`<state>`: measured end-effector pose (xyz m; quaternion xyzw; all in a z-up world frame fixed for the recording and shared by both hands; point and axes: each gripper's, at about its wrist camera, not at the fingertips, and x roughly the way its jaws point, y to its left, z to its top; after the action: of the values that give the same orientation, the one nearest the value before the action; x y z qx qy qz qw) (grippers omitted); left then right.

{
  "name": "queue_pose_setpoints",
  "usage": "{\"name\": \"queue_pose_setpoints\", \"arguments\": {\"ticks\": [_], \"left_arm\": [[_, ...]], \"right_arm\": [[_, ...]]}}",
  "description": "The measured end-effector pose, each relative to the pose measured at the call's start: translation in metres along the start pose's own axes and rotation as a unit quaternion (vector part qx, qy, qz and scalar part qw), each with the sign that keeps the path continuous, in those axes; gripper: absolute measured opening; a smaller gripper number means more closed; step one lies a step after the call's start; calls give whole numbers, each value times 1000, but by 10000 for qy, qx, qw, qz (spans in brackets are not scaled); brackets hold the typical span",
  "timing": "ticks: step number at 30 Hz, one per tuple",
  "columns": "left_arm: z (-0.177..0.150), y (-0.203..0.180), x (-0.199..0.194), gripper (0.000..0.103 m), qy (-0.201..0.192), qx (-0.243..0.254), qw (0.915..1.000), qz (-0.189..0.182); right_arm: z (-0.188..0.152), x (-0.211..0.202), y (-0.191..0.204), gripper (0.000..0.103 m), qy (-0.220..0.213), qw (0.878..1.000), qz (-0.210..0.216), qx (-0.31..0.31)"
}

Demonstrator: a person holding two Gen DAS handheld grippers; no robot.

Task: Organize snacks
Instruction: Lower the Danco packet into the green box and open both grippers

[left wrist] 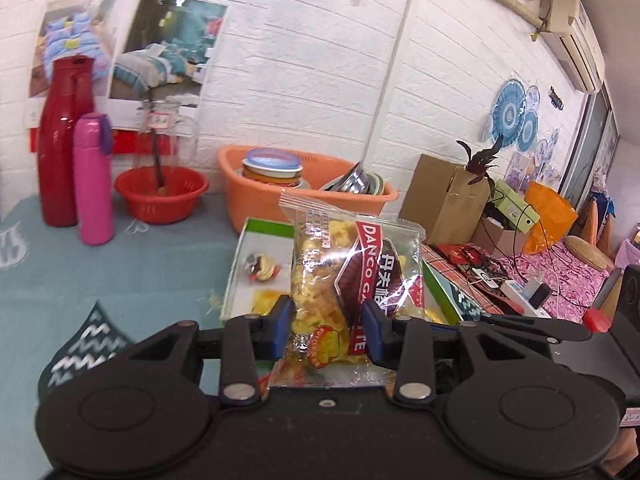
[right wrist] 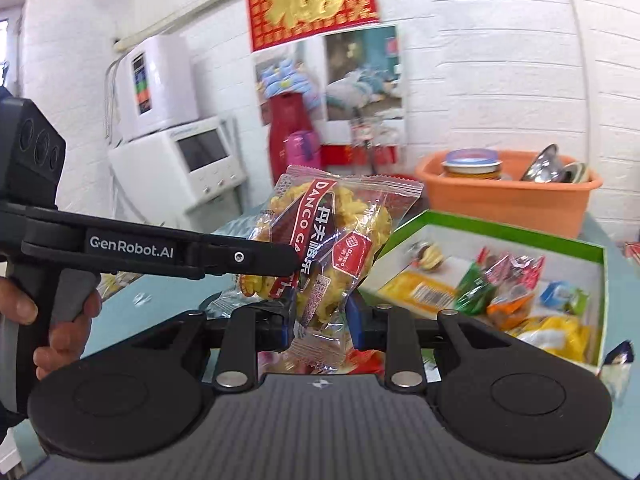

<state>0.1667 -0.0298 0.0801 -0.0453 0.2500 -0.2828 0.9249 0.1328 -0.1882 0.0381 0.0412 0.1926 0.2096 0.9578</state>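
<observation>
Right wrist view: both the left tongs (right wrist: 294,268) and the right tongs (right wrist: 320,316) pinch one clear crinkly packet of yellow snacks (right wrist: 324,248), so pulling apart could tear it short of the green-rimmed white cardboard box (right wrist: 520,236) at three o'clock.

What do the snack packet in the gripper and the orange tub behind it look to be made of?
Snack packet: thin clear plastic film, glossy; it crinkles, glints, and the yellow snack shows through. Orange tub: probably moulded plastic, smooth and semi-matte, with one even colour and a rounded rim.
</observation>
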Motion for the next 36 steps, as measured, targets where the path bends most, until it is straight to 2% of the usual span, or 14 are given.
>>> {"name": "queue_pose_setpoints", "arguments": {"ticks": [7,14,15,17,18,19,20,21,23,36], "left_arm": [[18,0,59,71,134,84,9999,-62],[25,14,95,72,227,-30,9997,-31],[24,16,99,74,246,-18,9997,-15],[20,21,107,103,340,-35,9994,40],[17,22,109,103,356,-44,9993,95],[14,23,108,103,325,-17,9993,157],[11,23,106,103,286,47,9994,204],[9,23,104,103,263,125,9993,247],[7,23,101,103,277,199,9988,364],[9,-5,29,103,-77,134,9982,576]], "right_arm": [[11,28,-47,47,-52,9991,-285,294],[11,53,-73,47,-6,9980,-381,500],[11,57,-75,47,-8,9979,-387,525],[9,66,-79,49,-15,9978,-413,518],[7,72,-79,51,21,9981,-456,421],[4,79,-79,54,85,9979,-580,283],[0,84,-78,64,157,9970,-755,114],[-4,86,-76,81,215,9956,-911,-66],[-11,84,-75,103,141,9946,-998,-261],[-3,18,-46,103,-235,9928,-1036,-560]]}}
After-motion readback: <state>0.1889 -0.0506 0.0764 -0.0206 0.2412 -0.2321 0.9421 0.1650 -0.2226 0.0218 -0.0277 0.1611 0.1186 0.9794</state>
